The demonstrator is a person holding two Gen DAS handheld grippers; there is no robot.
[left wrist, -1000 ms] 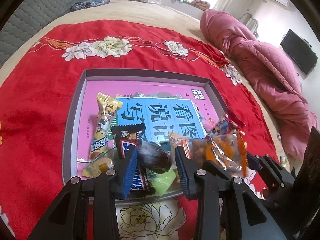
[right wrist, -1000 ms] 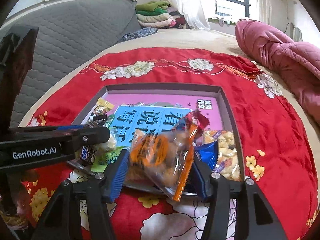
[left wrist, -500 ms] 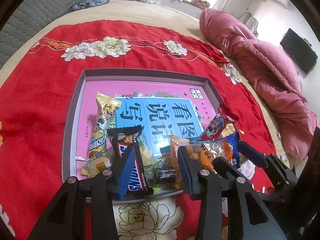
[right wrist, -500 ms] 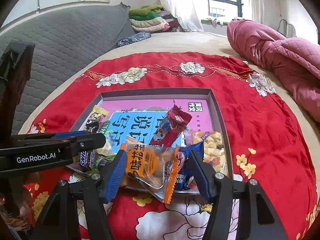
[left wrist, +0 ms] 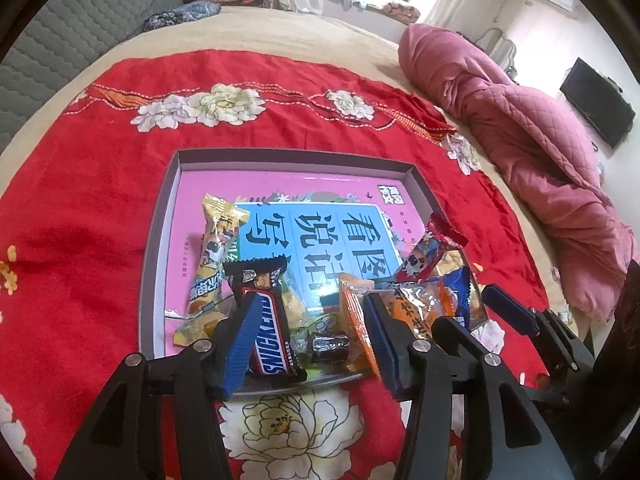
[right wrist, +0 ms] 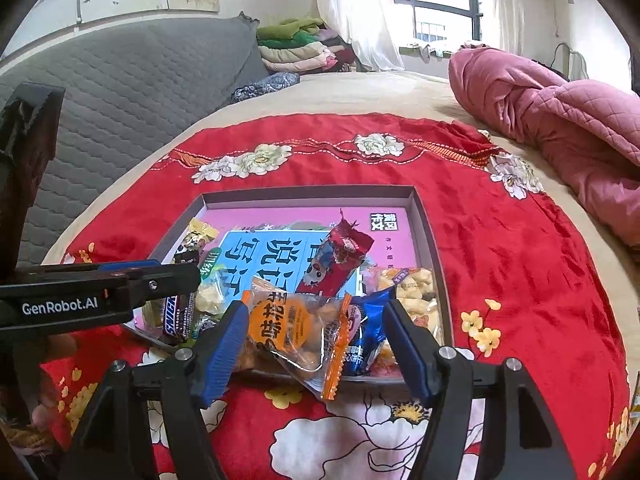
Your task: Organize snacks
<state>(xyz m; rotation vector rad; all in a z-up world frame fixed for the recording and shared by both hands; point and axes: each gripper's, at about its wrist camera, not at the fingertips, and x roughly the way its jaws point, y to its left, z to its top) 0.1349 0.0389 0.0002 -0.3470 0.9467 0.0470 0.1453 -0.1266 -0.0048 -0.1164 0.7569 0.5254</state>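
Daylight from a curtained window is falling across a bed spread with a red floral cloth [left wrist: 80, 208], where a shallow grey-rimmed tray [left wrist: 160, 216] is sitting with a pink and blue book cover lining its floor. A crumpled pink quilt [left wrist: 532, 148] is lying to the right, and folded clothes [right wrist: 296, 44] are stacked beside a grey quilted headboard [right wrist: 120, 80].

Snacks are crowding the near end of the tray: a yellow packet [left wrist: 216, 256] is lying at the left, a Snickers bar [left wrist: 268, 320] beside it, a small dark wrapped candy [left wrist: 330, 346] at the near rim, and a red packet [right wrist: 336, 260] is leaning over a bag of pale puffs [right wrist: 408, 284].

The left gripper [left wrist: 310, 344] is hovering over that near rim, its jaws having just been opening; they are standing apart, with the Snickers bar and the dark candy lying loose between them and neither blue pad pressing on anything.

The right gripper [right wrist: 314, 344] is doing likewise just alongside, its jaws having just been widening. An orange-trimmed clear pastry packet [right wrist: 296, 332] and a blue packet [right wrist: 366, 340] are resting on the tray's front edge between its pads; the left pad is close against the pastry packet, the right pad standing clear, so nothing is gripped.
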